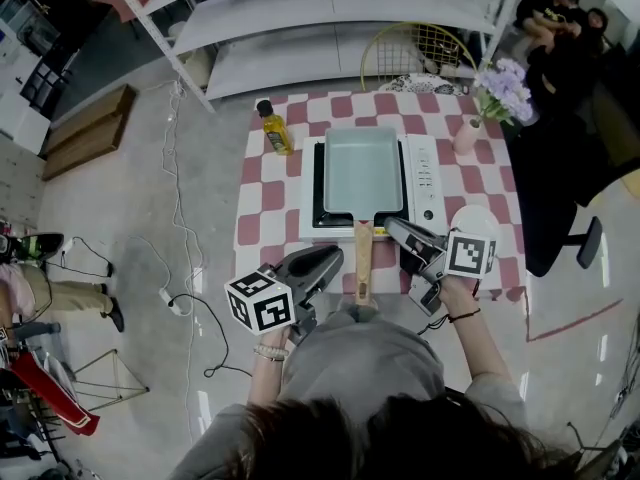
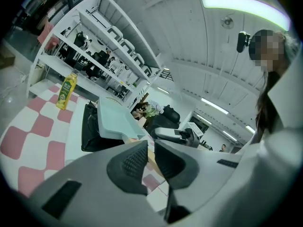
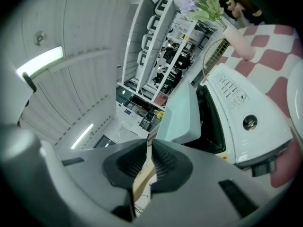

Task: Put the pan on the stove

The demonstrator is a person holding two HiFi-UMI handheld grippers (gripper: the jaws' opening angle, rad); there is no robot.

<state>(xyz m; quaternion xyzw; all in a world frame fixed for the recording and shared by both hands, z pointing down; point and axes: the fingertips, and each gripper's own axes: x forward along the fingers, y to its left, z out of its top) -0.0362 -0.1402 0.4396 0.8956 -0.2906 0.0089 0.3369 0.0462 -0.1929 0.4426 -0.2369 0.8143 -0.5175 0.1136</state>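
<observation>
The left claw [image 2: 150,155] and right claw [image 3: 149,156] are each clenched almost shut, grasping nothing. The pan [image 1: 362,173] sits empty on the stove [image 1: 425,183].

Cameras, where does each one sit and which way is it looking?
Head view: on the person's head, looking steeply down at pan on stove; hair, arms, both grippers show.
Left gripper view: on the left gripper, facing the pan; its jaws show.
Right gripper view: on the right gripper, facing pan and stove; its jaws show.
All three share the pan.
</observation>
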